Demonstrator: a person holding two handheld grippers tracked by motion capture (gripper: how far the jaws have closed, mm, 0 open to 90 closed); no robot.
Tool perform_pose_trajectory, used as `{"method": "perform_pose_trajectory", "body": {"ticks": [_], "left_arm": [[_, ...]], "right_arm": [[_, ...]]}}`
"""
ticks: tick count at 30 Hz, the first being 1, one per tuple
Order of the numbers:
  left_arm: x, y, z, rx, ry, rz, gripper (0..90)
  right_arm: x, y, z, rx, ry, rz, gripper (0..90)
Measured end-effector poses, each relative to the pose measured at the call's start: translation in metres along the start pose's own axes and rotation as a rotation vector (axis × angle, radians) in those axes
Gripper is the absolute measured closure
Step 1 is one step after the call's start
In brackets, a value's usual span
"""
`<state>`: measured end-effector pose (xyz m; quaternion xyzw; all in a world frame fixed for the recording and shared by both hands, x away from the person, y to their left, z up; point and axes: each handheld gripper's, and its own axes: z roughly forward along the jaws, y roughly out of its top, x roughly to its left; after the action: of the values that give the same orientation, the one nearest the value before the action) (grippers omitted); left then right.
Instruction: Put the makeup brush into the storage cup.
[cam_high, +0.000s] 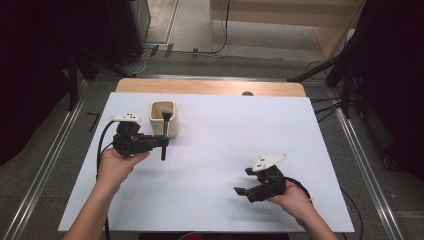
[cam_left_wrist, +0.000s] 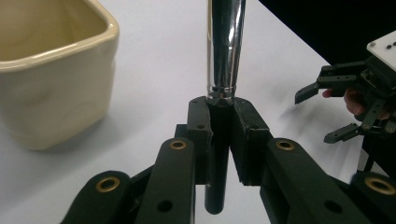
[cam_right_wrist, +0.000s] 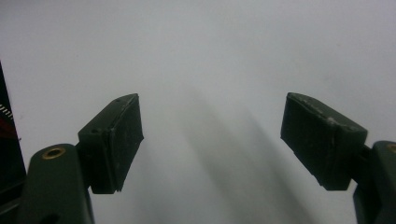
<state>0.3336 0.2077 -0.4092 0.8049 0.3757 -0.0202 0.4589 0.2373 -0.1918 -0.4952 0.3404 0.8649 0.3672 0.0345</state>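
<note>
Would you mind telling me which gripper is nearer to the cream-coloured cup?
The left. The left gripper is right beside the cream cup, shut on a makeup brush just in front of it. The right gripper sits open far across the white table, toward the near edge.

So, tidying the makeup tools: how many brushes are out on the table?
1. The brush is clamped upright in the left gripper, just in front of the cream cup. The cup's inside isn't fully visible, so more could be hidden there.

Bright white table (cam_high: 210, 165), dark surroundings; soft shadows, right gripper view hazy and unfocused
</note>
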Motion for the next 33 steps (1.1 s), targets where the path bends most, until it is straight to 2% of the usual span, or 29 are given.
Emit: {"method": "perform_pose_trajectory", "body": {"ticks": [5,12,16,20,26,29,33], "left_arm": [[0.002,0.001,-0.006,-0.004,0.020,0.011,79.2],[0.007,0.005,-0.012,-0.024,0.025,0.004,79.2],[0.008,0.007,-0.013,-0.028,0.030,0.002,79.2],[0.009,0.009,-0.013,-0.036,0.030,0.001,79.2],[0.011,0.016,-0.011,-0.030,0.041,0.017,79.2],[0.013,0.021,-0.011,-0.035,0.032,0.014,79.2],[0.018,0.028,-0.012,-0.055,0.006,-0.013,79.3]], "right_arm": [[0.001,-0.002,-0.001,0.001,-0.001,-0.002,22.2],[0.000,-0.010,-0.008,0.006,-0.009,0.007,22.2],[-0.002,-0.015,-0.011,0.001,-0.025,-0.004,22.3],[0.000,-0.019,-0.013,-0.003,-0.021,-0.010,22.2],[0.000,-0.022,-0.013,0.000,-0.030,-0.010,22.3],[-0.001,-0.021,-0.013,-0.004,-0.031,-0.007,22.3],[-0.001,-0.021,-0.012,-0.004,-0.029,-0.008,22.3]]}}
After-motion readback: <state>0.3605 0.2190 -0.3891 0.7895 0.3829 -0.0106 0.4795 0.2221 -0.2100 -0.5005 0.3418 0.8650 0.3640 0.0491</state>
